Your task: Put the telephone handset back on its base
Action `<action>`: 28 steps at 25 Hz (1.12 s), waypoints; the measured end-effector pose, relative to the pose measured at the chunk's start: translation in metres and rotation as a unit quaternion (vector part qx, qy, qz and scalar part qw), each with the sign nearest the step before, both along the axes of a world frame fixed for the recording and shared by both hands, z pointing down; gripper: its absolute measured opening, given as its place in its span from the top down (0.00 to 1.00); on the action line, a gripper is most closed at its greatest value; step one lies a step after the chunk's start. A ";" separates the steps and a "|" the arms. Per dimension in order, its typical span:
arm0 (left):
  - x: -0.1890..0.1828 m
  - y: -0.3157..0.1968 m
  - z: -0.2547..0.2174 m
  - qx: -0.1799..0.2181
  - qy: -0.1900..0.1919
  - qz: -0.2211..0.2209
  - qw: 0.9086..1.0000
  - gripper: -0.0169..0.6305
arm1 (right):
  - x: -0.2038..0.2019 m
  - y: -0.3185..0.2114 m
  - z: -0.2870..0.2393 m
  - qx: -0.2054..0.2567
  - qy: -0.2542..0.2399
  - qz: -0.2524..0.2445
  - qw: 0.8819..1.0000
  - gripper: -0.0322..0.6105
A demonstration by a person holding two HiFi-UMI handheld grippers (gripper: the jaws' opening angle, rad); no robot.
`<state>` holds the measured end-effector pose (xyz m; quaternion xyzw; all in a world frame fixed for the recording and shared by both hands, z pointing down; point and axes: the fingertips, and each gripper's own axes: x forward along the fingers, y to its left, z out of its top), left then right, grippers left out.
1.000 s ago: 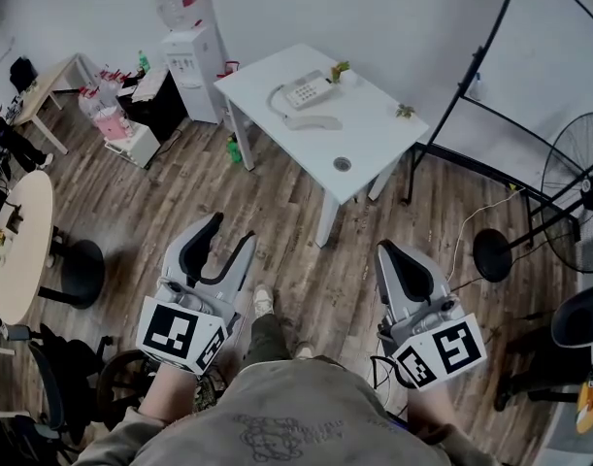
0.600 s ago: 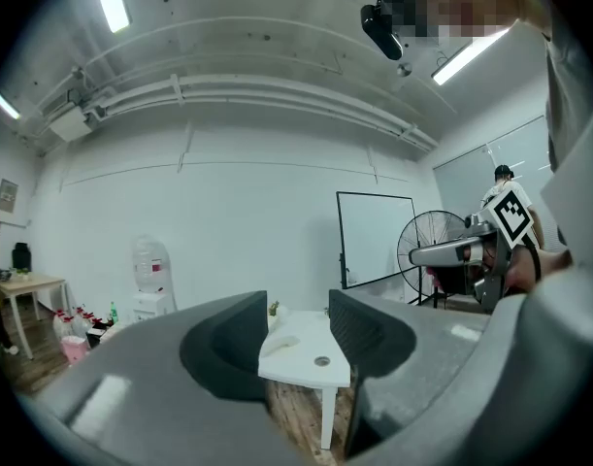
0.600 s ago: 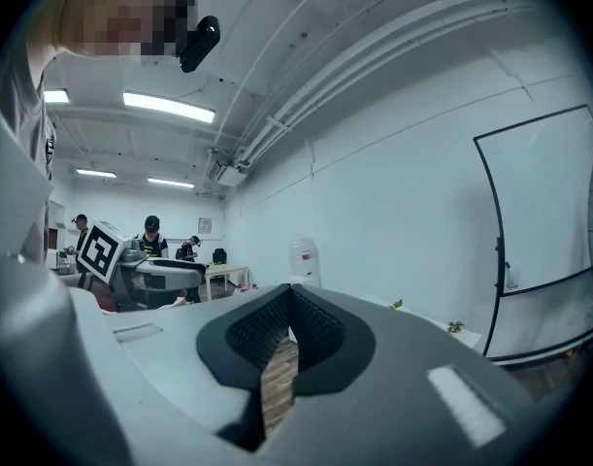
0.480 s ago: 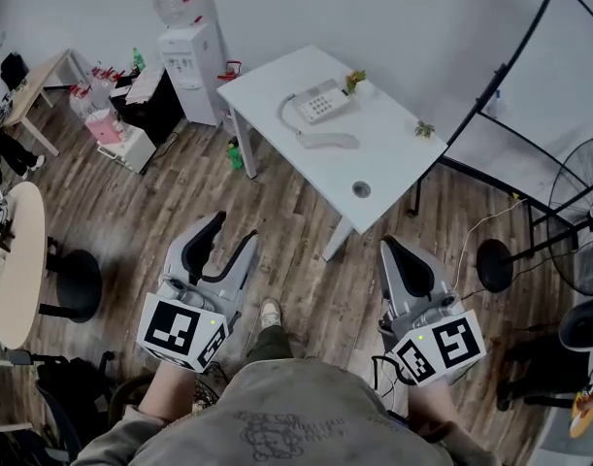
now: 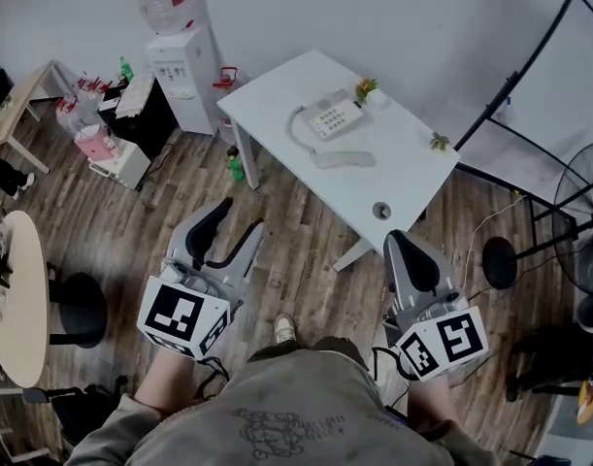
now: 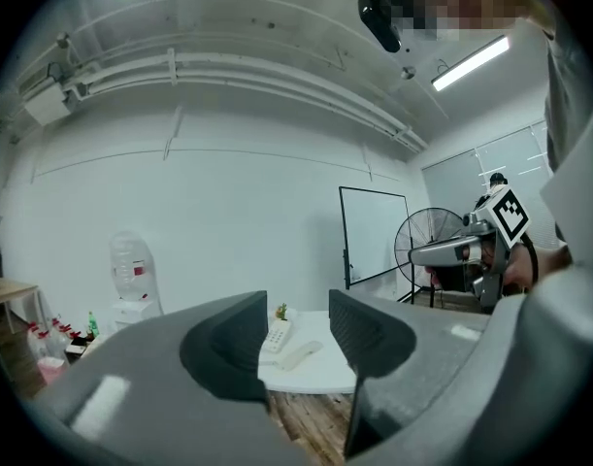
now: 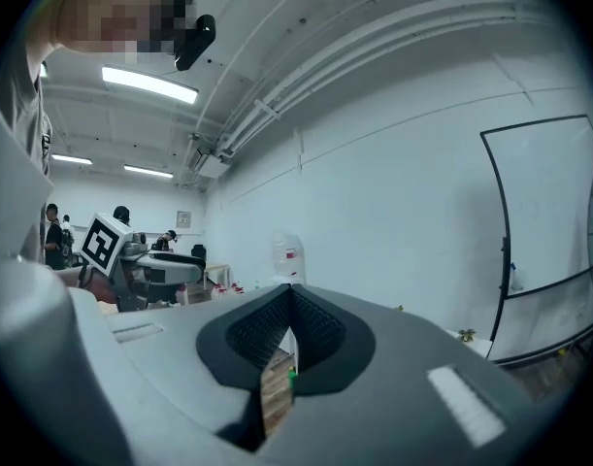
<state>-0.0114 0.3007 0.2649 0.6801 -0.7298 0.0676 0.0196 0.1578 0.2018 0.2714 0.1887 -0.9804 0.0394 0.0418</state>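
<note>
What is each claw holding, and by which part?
Nothing. The left claw is open and empty, the right claw shut on nothing; the handset lies on the table.

Premises: office, open-plan. Evidence:
- white table at 12 o'clock, carrying a desk telephone
- water dispenser with bottle at 11 o'clock
- whiteboard in a black frame at 2 o'clock
- pedestal fan at 3 o'clock
- round table and dark chair at 9 o'clock
- wood-plank floor
- ceiling strip lights
- people at desks in the background of the right gripper view
</note>
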 end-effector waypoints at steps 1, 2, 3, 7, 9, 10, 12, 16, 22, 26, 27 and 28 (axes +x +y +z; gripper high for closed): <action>-0.006 -0.003 0.003 -0.003 0.000 0.003 1.000 0.68 | -0.005 -0.003 0.003 -0.005 0.002 0.005 1.000 0.90; -0.011 -0.007 0.005 -0.005 0.001 0.008 1.000 0.68 | -0.009 -0.006 0.006 -0.010 0.004 0.009 1.000 0.90; -0.015 -0.010 0.006 -0.005 0.003 0.012 1.000 0.68 | -0.011 -0.009 0.008 -0.013 0.007 0.013 1.000 0.90; -0.028 -0.026 0.011 -0.009 0.007 0.026 1.000 0.68 | -0.018 -0.026 0.015 -0.017 0.020 0.032 0.999 0.90; -0.034 -0.035 0.014 -0.015 0.005 0.031 0.999 0.68 | -0.019 -0.033 0.015 -0.019 0.022 0.040 0.999 0.90; -0.035 -0.039 0.015 -0.015 0.004 0.033 0.999 0.68 | -0.019 -0.036 0.016 -0.019 0.023 0.044 0.999 0.90; -0.038 -0.048 0.015 -0.018 0.006 0.037 0.999 0.68 | -0.019 -0.045 0.019 -0.020 0.026 0.050 0.998 0.90; -0.043 -0.068 0.024 -0.027 0.002 0.046 0.999 0.68 | -0.021 -0.065 0.029 -0.027 0.026 0.059 0.998 0.90; -0.058 -0.118 0.032 -0.037 -0.009 0.064 0.997 0.67 | -0.035 -0.110 0.044 -0.035 0.024 0.073 0.996 0.90; -0.073 -0.169 0.043 -0.058 -0.021 0.080 0.995 0.66 | -0.054 -0.152 0.056 -0.049 0.030 0.078 0.995 0.90; -0.077 -0.183 0.046 -0.062 -0.022 0.084 0.994 0.65 | -0.060 -0.164 0.057 -0.051 0.030 0.077 0.995 0.90; -0.080 -0.197 0.048 -0.065 -0.022 0.089 0.994 0.65 | -0.066 -0.176 0.057 -0.053 0.031 0.076 0.995 0.90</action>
